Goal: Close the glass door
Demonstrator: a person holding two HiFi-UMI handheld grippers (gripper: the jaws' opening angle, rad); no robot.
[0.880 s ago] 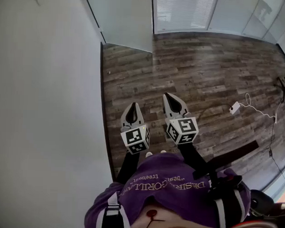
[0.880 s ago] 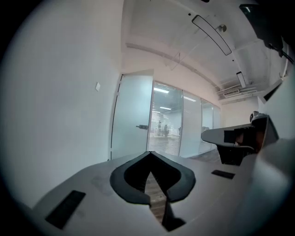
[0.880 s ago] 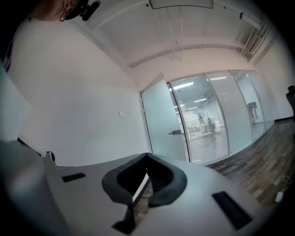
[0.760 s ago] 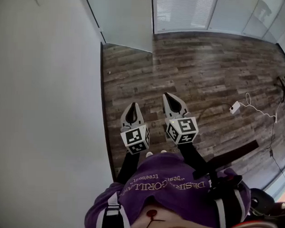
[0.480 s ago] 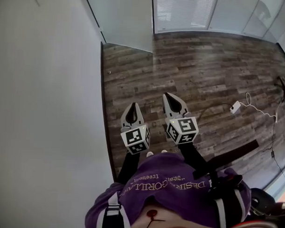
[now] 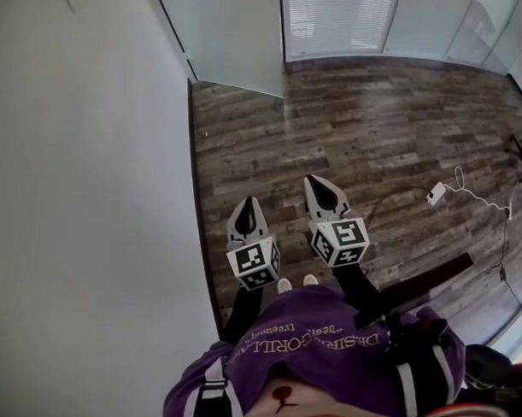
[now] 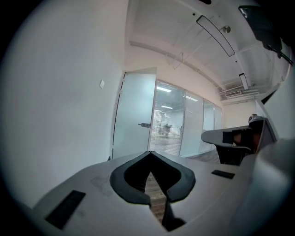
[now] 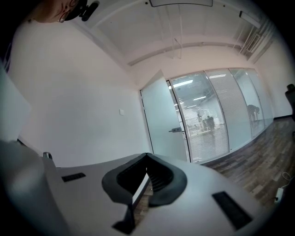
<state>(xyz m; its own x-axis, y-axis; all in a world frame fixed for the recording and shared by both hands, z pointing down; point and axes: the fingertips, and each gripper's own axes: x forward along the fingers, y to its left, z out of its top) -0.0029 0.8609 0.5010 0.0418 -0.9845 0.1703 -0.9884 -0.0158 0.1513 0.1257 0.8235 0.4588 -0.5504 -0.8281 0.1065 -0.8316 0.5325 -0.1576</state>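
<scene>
Our left gripper (image 6: 247,203) and right gripper (image 6: 318,183) both have their fingers pressed together on nothing. We hold them nearly level ahead of us, likely because nothing is within reach yet. The glass door (image 7: 133,117) stands well ahead beside the white wall (image 6: 90,197), upright, long axis vertical. Its handle (image 7: 144,125) edge seems swung toward us.

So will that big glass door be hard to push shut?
Probably a bit: the glass door is tall, so likely heavy. It should swing as one stiff sheet, not bend. Its frosted face looks smooth and may be slippery; the handle seems easier.
</scene>
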